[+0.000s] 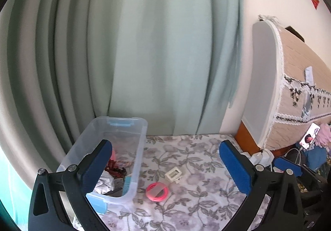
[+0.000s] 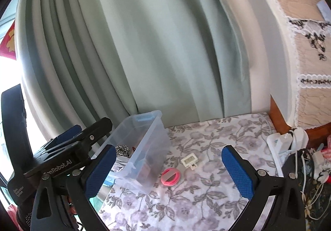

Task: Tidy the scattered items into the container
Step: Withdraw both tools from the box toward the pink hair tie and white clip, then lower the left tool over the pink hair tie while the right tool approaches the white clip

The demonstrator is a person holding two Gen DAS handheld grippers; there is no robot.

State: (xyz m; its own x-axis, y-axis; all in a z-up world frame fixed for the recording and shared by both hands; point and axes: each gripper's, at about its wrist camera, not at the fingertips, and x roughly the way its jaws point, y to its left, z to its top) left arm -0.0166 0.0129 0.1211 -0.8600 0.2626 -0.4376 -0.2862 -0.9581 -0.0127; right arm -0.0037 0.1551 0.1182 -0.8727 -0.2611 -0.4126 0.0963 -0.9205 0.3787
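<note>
A clear plastic container with blue latches stands on the floral cloth at the left; it holds several items, among them red pieces and a blue comb. It also shows in the right wrist view. A pink coiled ring and a small cream plug-like block lie on the cloth just right of the container. My left gripper is open and empty, held above the cloth before these items. My right gripper is open and empty too, to the right of the left one.
A green curtain hangs behind the table. A white appliance under a lace-trimmed cover stands at the right. White chargers and cables lie at the table's right edge. The floral cloth covers the table.
</note>
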